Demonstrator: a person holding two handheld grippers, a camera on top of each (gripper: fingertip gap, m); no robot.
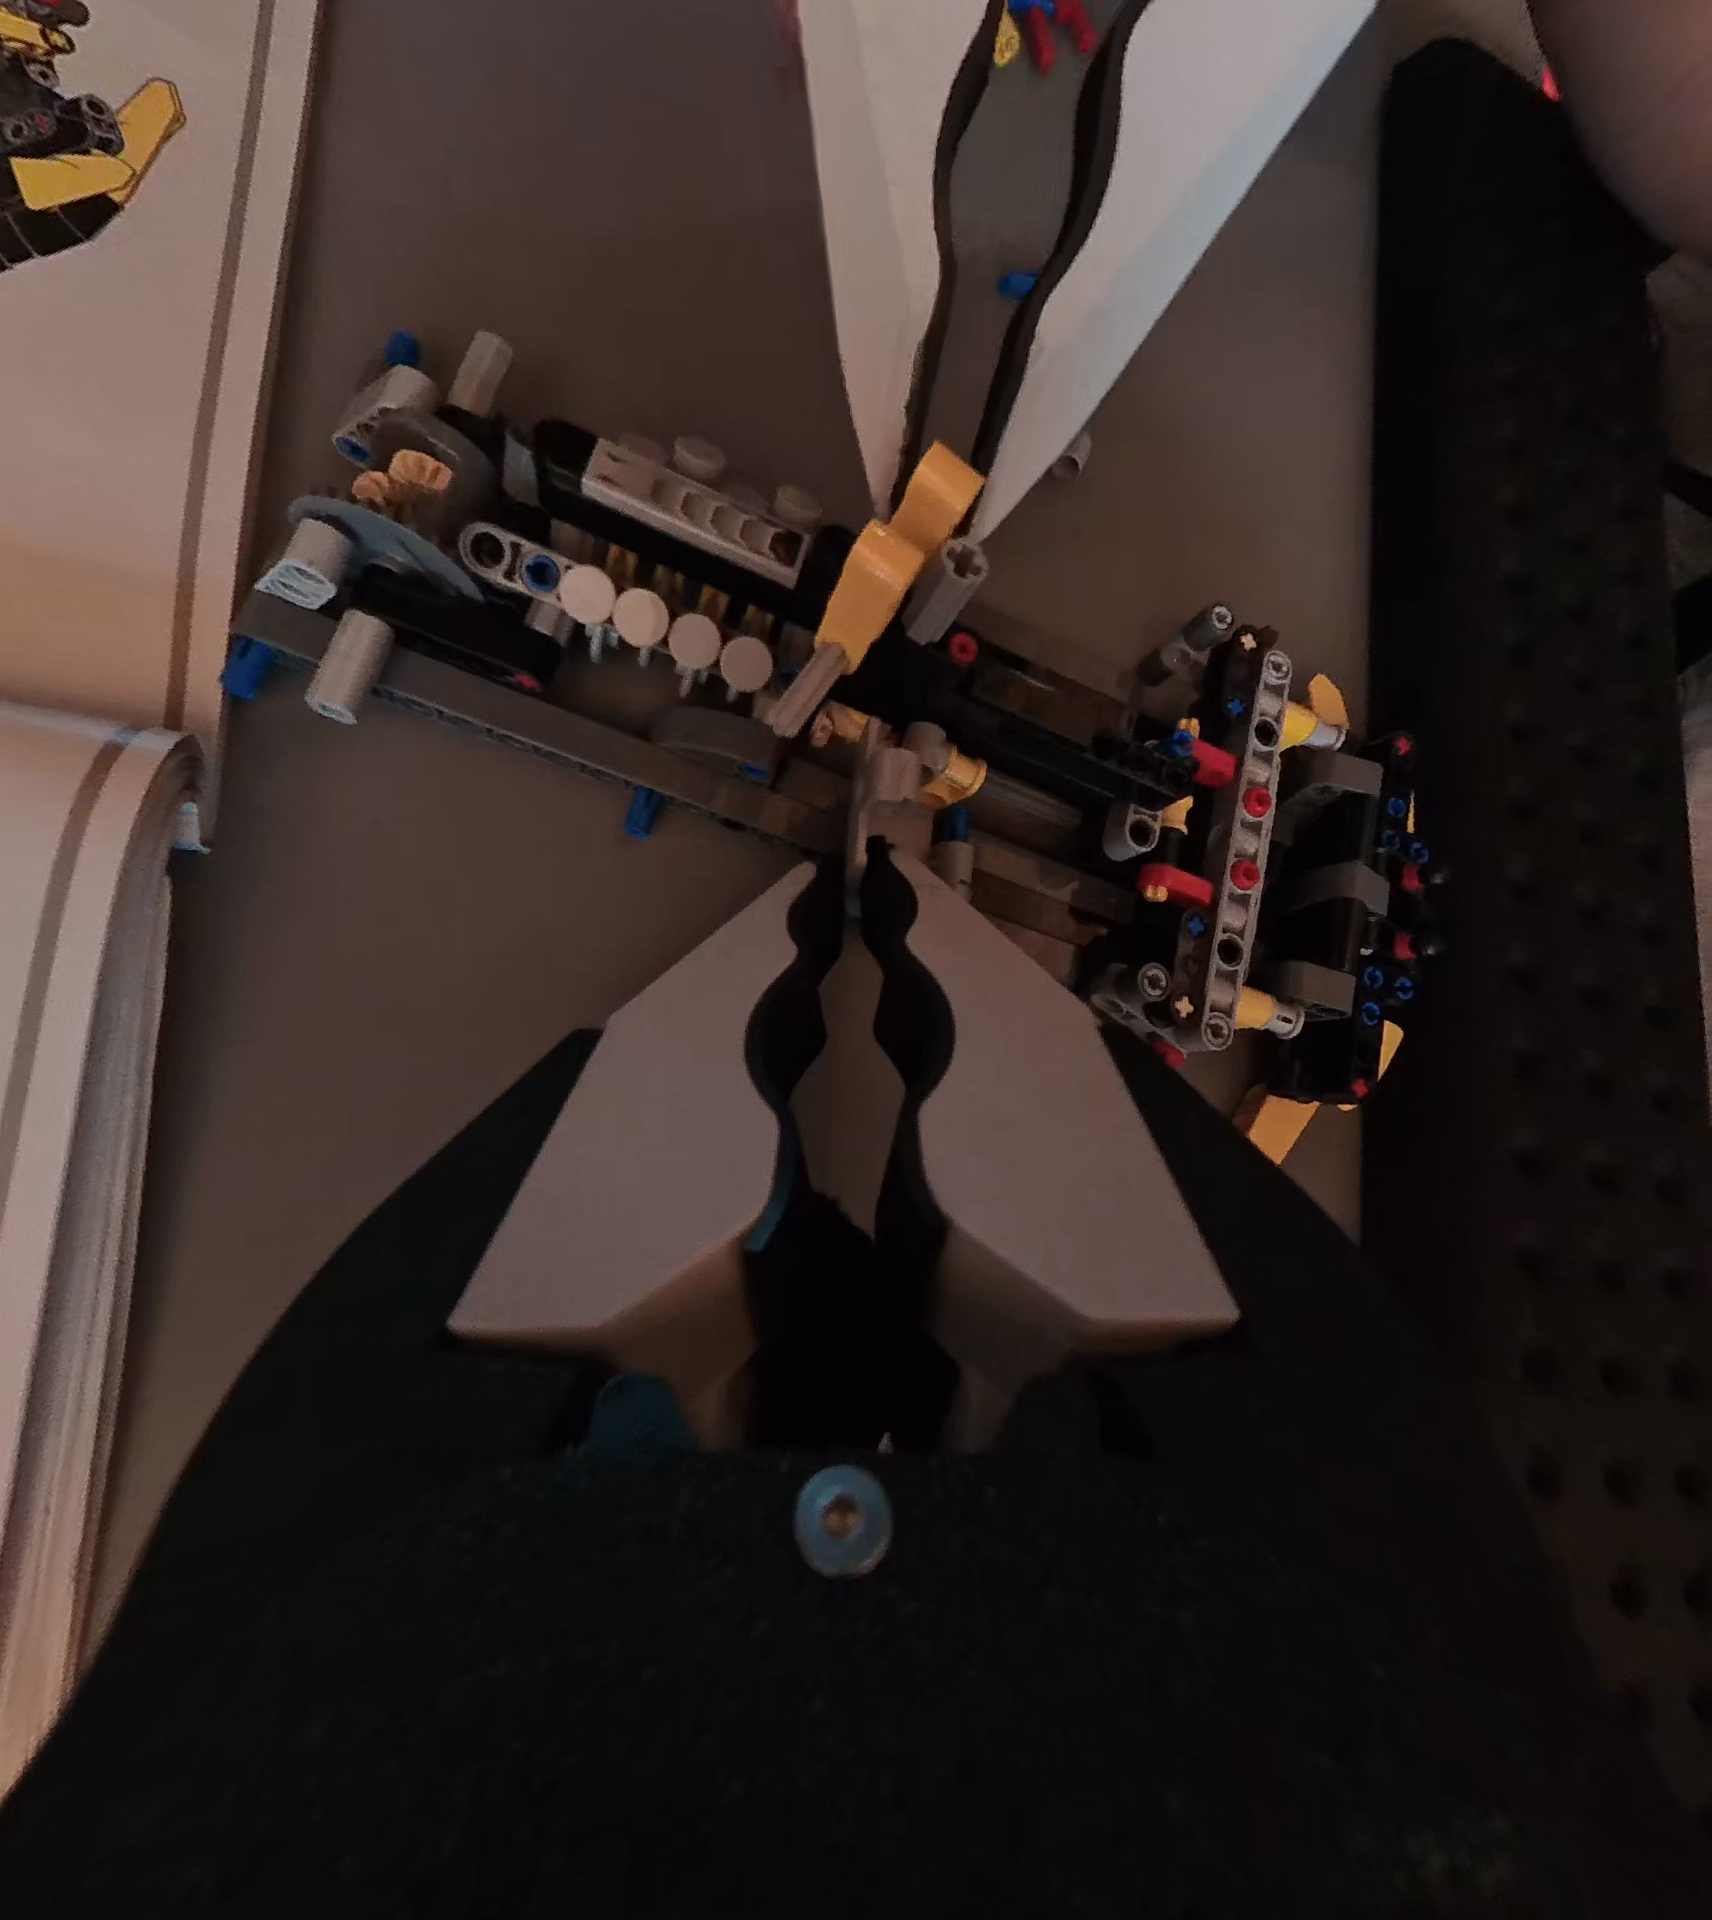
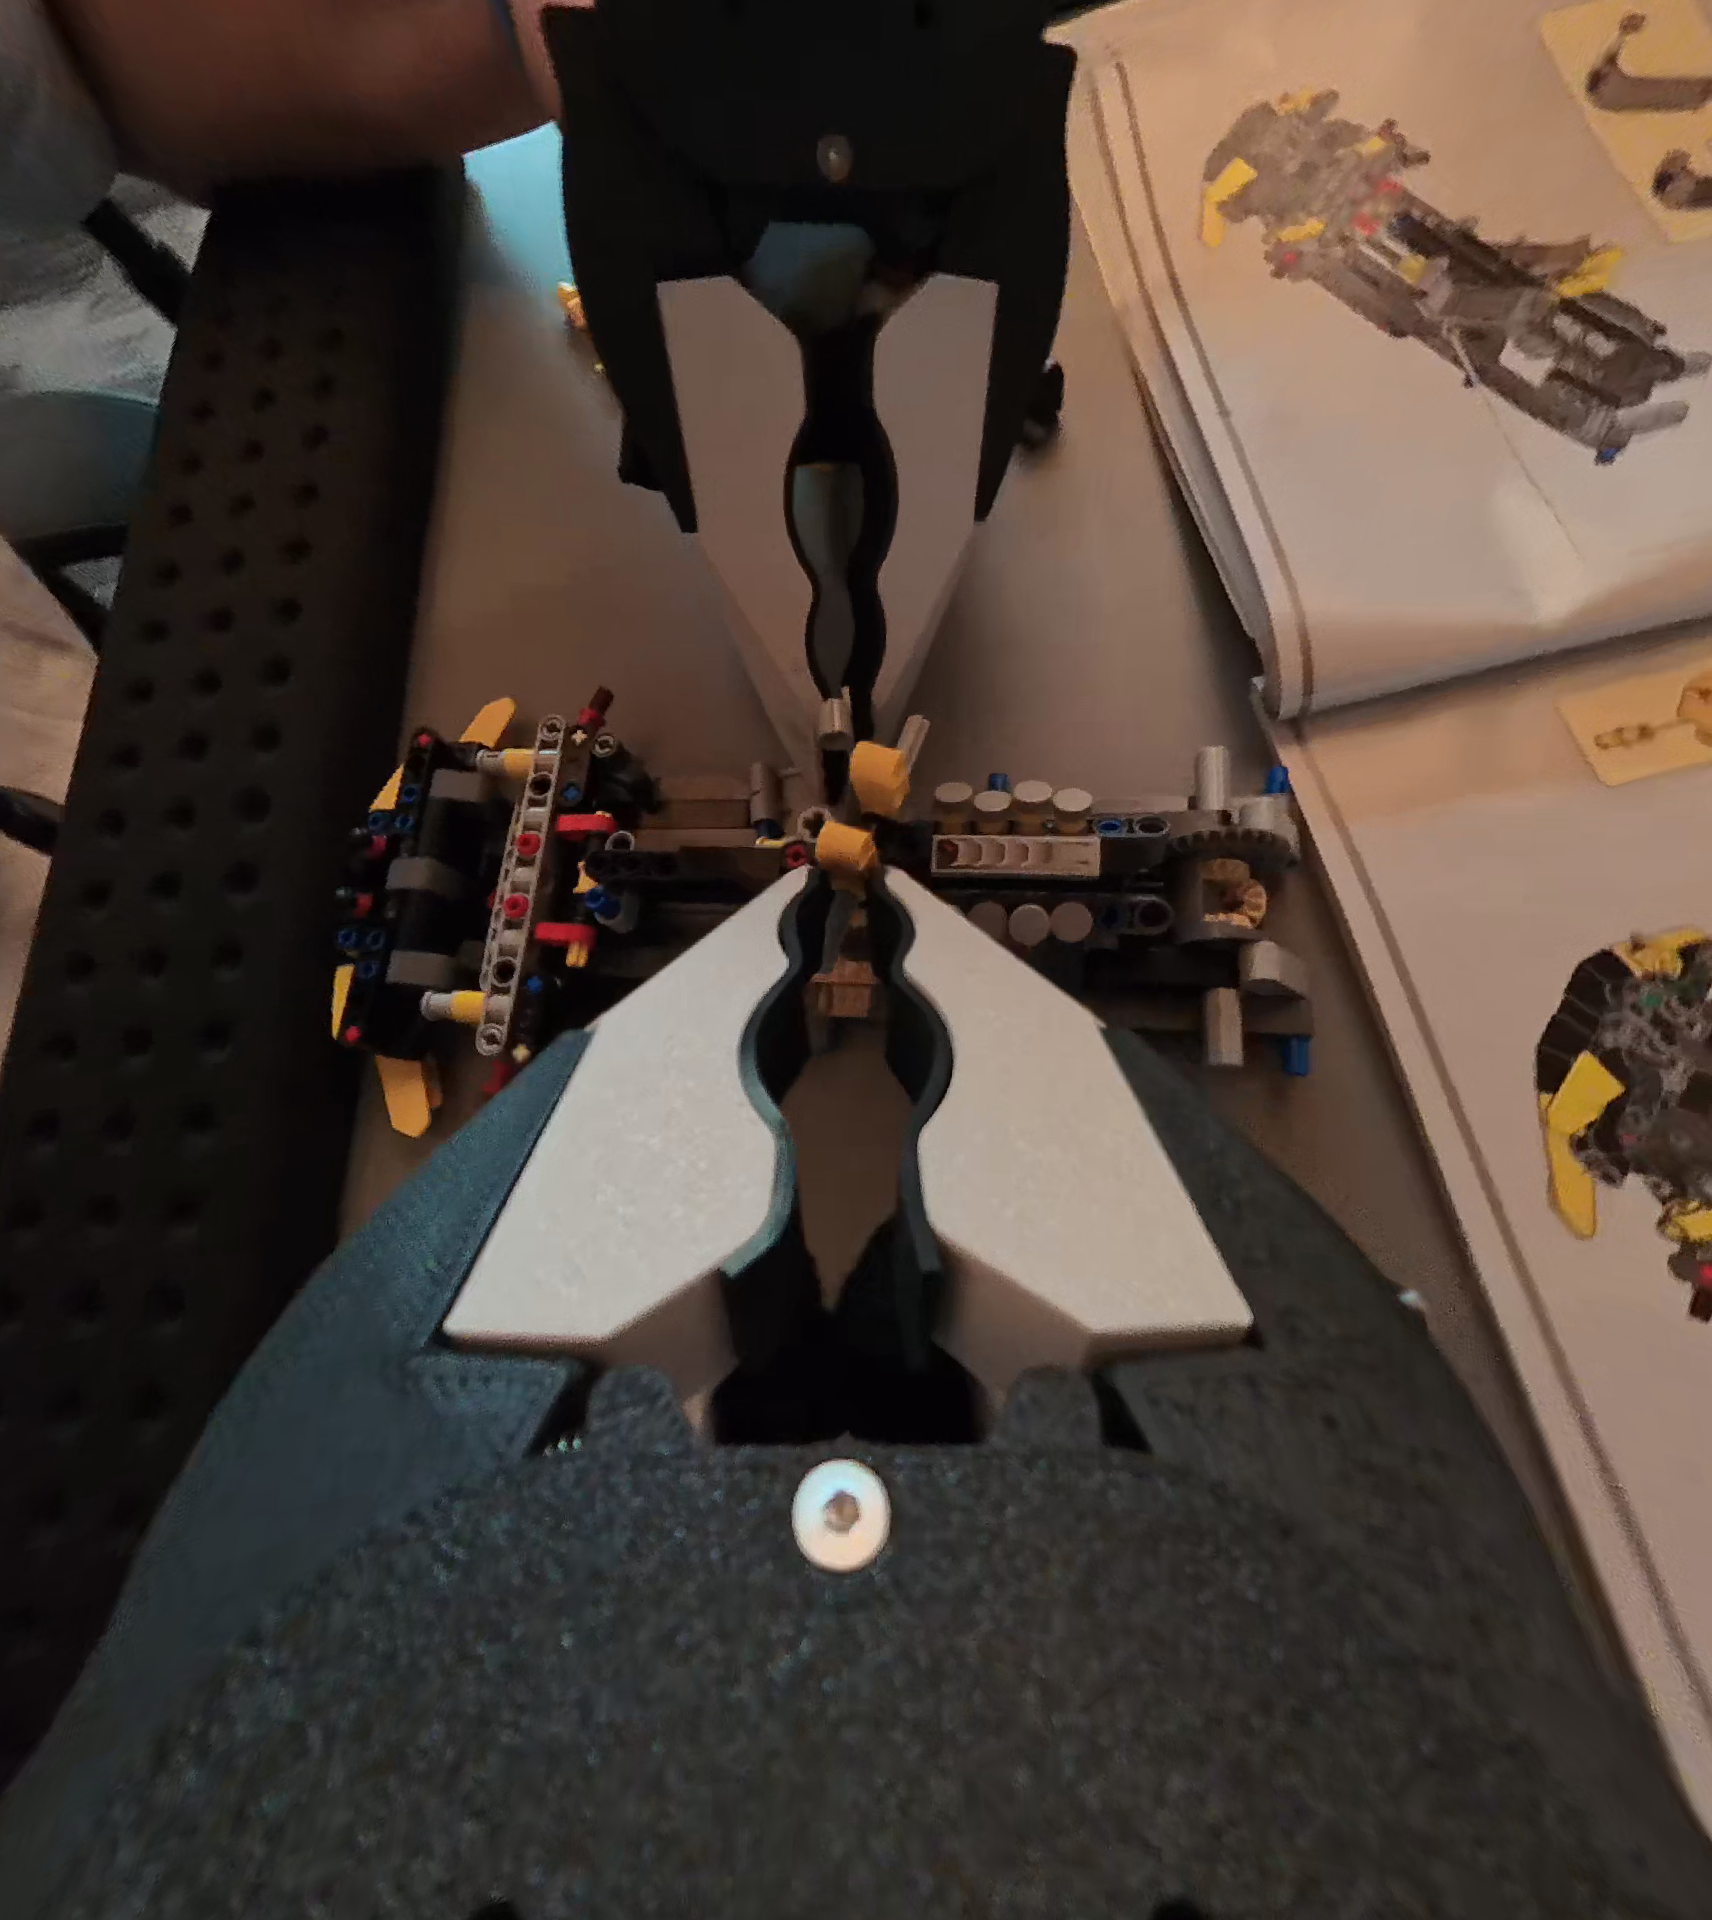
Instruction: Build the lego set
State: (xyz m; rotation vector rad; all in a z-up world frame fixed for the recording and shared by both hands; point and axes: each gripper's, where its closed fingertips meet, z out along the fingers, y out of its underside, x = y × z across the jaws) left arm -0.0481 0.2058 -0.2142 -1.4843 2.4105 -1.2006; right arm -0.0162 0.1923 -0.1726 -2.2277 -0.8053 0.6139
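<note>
- The long, half-built black-and-grey lego model [image 1: 831,707] lies flat across the grey table [image 1: 571,260], between the two grippers.
- The left gripper [image 1: 860,868], grey-fingered on a black body, has its tips pressed onto a thin light-grey lego piece [image 1: 873,774] at the near edge of the model's middle.
- The right gripper [image 2: 844,883] pinches a yellow angled lego connector [image 2: 857,821] at the model's centre; its fingers hide the bricks beneath.
- Each gripper faces the other from the opposite side of the model, tips nearly meeting over it.
- In the left wrist view four round white studs [image 1: 665,623] stand in a row; how deep the yellow connector is seated is hard to make out.
- An open instruction booklet [image 2: 1454,520] lies beside one end of the model, its pages cut off by the frame.
- A black perforated strip [image 2: 239,623] runs along the model's other end, with a blurred forearm [image 2: 260,94] at the corner.
</note>
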